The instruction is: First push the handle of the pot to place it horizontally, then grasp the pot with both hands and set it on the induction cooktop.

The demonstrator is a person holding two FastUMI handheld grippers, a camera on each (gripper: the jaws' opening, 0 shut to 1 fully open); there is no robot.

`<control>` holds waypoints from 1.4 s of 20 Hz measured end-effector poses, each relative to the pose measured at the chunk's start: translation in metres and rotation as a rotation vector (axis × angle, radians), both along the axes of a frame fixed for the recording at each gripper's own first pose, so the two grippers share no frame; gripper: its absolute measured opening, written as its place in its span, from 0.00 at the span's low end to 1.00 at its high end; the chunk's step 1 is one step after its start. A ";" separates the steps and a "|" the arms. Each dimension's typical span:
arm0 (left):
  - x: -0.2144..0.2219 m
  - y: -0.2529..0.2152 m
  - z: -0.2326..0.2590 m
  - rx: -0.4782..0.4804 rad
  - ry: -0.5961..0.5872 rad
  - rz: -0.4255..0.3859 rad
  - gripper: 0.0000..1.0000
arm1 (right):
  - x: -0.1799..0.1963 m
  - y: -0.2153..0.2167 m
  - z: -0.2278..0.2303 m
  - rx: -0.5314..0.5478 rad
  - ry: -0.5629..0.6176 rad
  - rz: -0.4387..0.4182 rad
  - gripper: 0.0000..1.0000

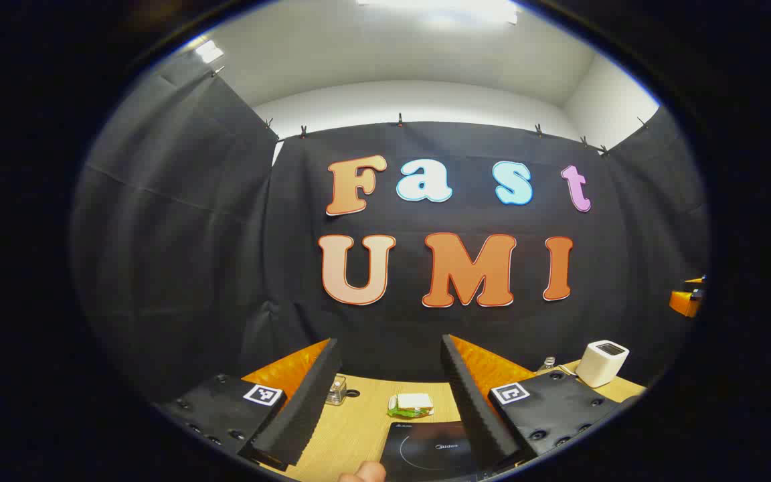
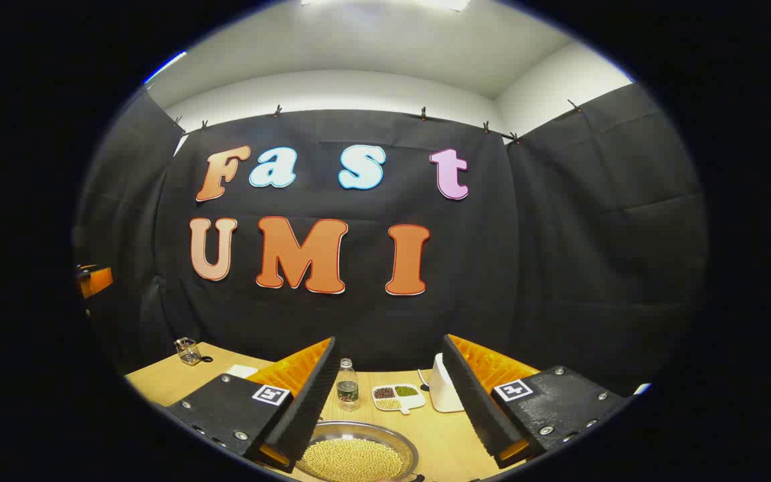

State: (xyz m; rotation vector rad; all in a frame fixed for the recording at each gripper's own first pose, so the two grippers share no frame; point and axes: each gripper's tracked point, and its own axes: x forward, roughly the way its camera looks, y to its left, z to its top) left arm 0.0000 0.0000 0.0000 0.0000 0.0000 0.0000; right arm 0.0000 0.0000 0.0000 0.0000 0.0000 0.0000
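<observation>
While both grippers hung above the table (image 2: 171,381), left gripper (image 1: 392,388) spread wide, holding nothing, over the cooktop (image 1: 425,452), right gripper (image 2: 389,388) spread wide, empty, above the pot (image 2: 359,455) of pale beans, bottle (image 2: 347,387) beyond.

I am working in a staged recording booth, not a real kitchen: black cloth (image 2: 559,234) is clipped up on 3 sides under a plain white ceiling (image 1: 392,60). The wooden tabletop (image 1: 352,428) carries kitchen props, an induction cooktop (image 1: 425,452) at its near edge and a divided dish of beans (image 2: 397,396) toward the far edge.
</observation>
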 end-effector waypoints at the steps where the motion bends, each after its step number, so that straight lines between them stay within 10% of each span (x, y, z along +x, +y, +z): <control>1: 0.001 0.001 0.000 0.001 0.003 0.001 0.99 | 0.000 0.000 0.000 -0.001 -0.003 -0.002 0.95; 19: -0.007 0.000 0.007 0.003 -0.009 -0.013 0.99 | -0.002 -0.006 -0.001 0.002 0.017 -0.024 1.00; 28: -0.011 0.000 0.014 0.012 -0.015 0.000 0.99 | -0.012 -0.009 -0.012 0.019 0.027 -0.004 0.66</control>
